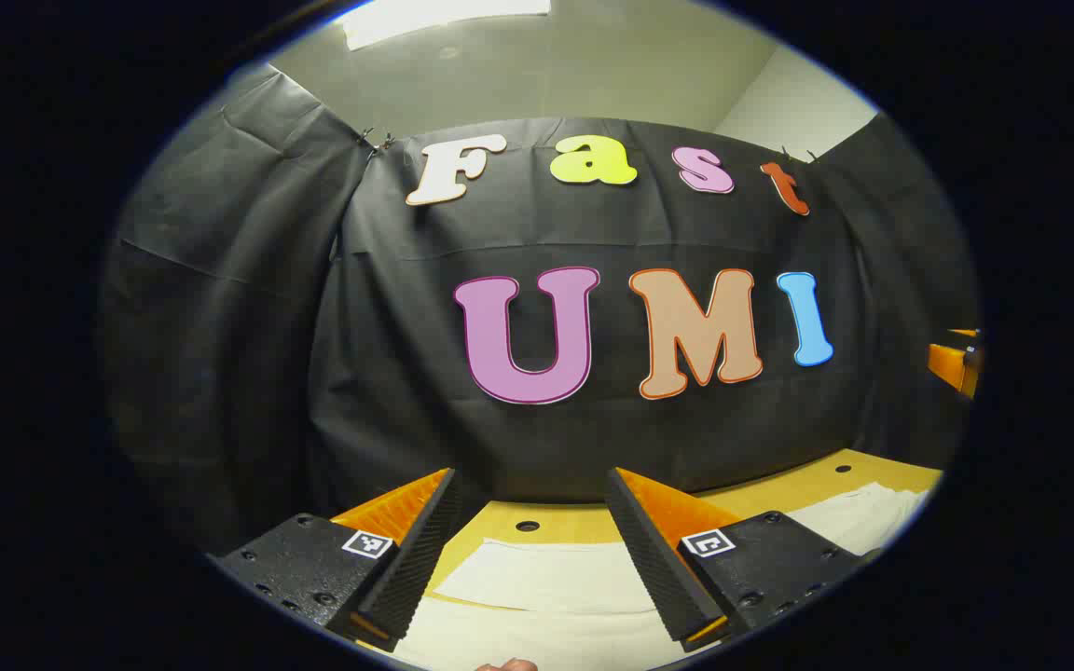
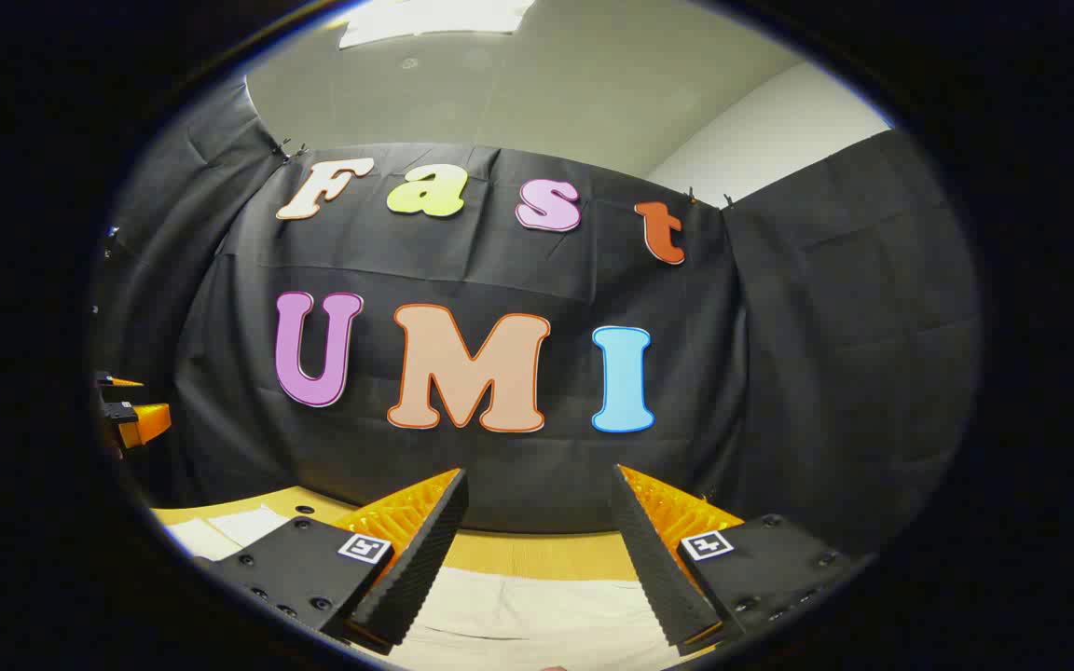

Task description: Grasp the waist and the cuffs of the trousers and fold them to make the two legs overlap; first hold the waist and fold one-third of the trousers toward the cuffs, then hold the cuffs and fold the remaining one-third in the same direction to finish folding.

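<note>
**Two open grippers held above pale trousers on a yellow table**

Black cloth walls the booth on every side, hung below a grey-white ceiling with a bright light panel (image 1: pixel 444 17) at the top. A yellow table (image 1: pixel 584 522) with small dark holes meets the foot of the cloth.

From the left gripper view, the left gripper (image 1: pixel 532 550) points at the back wall with its jaws wide apart and nothing between them. Pale trousers (image 1: pixel 546 582) lie flat on the table, showing in the gap between the jaws and below it. A fold edge of the cloth runs across just ahead of the jaws. More of the trousers stretches out beyond the right-hand finger, towards the table's far right. A small part of the right gripper (image 1: pixel 956 363) sits at the far right edge, well apart from the jaws. A sliver of a hand (image 1: pixel 507 665) shows at the bottom edge.

From the right gripper view, the right gripper (image 2: pixel 537 550) also faces the back wall, jaws spread wide and empty. The trousers fill the gap between and beneath its jaws, and a further patch lies past the left-hand finger. A bit of the left gripper shows at the far left edge, raised above the table. A white room wall (image 2: pixel 761 140) shows above the cloth at upper right.
</note>
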{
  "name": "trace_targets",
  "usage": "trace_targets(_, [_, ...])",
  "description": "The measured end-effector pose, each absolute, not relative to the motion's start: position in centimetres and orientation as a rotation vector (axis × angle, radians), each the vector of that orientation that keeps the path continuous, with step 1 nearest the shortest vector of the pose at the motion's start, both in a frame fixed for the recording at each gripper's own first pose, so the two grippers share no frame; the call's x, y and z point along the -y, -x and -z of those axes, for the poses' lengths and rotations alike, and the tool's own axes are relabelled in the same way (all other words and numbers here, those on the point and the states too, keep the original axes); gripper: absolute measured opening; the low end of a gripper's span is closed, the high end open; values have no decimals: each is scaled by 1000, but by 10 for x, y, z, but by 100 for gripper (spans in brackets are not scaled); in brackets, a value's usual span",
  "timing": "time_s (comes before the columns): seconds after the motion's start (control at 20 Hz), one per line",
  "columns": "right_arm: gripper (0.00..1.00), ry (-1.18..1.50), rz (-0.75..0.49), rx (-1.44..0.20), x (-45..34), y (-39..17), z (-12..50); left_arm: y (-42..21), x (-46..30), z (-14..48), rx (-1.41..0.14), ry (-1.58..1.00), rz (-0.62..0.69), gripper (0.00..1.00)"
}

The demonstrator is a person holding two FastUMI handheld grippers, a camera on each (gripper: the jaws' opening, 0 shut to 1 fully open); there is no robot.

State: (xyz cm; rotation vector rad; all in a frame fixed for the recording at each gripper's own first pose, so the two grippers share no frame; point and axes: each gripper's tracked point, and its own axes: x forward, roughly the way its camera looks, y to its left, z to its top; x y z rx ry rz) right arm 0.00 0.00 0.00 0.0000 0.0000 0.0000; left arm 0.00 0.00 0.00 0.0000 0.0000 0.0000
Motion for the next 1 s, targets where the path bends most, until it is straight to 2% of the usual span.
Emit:
trace_targets(0.75, [97,-2,-11,-10,1,4,2,5,9,3,-5,-29,32,95])
trace_targets(1.0, [97,-2,-17,-12,-3,4,4,13,-4,19,-26,-149,55,95])
